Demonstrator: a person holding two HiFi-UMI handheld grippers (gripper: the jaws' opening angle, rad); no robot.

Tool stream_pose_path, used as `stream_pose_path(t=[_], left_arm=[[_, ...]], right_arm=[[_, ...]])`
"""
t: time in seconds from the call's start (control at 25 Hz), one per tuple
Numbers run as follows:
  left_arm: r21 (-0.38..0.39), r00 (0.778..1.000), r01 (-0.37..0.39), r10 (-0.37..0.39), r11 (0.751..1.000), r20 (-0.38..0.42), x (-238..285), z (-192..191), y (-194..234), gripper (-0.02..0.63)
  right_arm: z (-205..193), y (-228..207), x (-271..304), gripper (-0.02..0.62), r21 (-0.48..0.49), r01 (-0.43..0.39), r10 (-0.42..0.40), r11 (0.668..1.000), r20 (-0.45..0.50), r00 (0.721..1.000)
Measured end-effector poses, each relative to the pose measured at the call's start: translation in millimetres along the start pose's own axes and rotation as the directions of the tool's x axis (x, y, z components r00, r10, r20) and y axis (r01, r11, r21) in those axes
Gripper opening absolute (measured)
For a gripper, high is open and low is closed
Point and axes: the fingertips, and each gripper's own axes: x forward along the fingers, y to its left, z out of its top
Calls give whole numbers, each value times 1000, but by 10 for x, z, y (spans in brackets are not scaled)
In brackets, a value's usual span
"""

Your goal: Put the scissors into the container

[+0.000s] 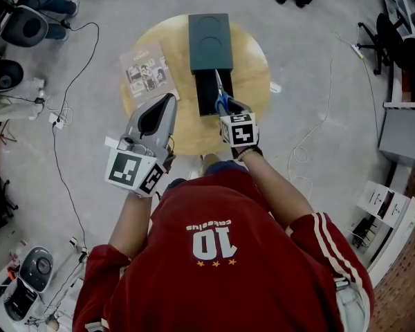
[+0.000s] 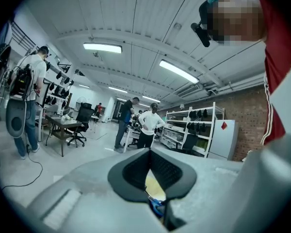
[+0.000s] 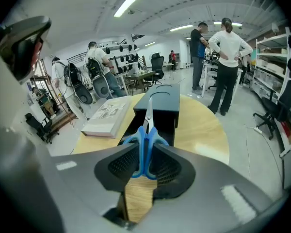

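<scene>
Blue-handled scissors (image 1: 222, 101) (image 3: 148, 123) are clamped by their handles in my right gripper (image 1: 227, 111) (image 3: 145, 150). The closed blades point away from me over the black open drawer of the dark green container (image 1: 209, 41) (image 3: 161, 100). That container lies at the far side of the round wooden table (image 1: 252, 75) (image 3: 203, 125). My left gripper (image 1: 169, 101) (image 2: 149, 152) hangs above the table's near left edge. Its fingertips meet and nothing is between them. Through the slot behind its tips a bit of table and blue handle shows.
A booklet (image 1: 146, 71) (image 3: 106, 113) lies on the table's left side beside the container. Cables (image 1: 62, 116) trail over the grey floor at the left. Two people (image 3: 218, 57) stand beyond the table, with shelves and office chairs around the room.
</scene>
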Motion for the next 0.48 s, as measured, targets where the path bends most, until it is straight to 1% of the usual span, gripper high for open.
stream_pose_path(t=[0.2, 0.36, 0.48], left_arm=[[-12, 1000, -12, 12, 1000, -13, 40, -43, 150, 2], [-15, 1000, -15, 15, 1000, -14, 63, -33, 176, 2], [-13, 1000, -13, 13, 1000, -14, 72, -20, 176, 2]], right_arm=[[-34, -41, 191, 92, -30, 18, -19, 999, -35, 999], [-124, -52, 284, 92, -45, 17, -20, 999, -79, 997], [-172, -65, 346, 97, -52, 14, -19, 999, -89, 996]])
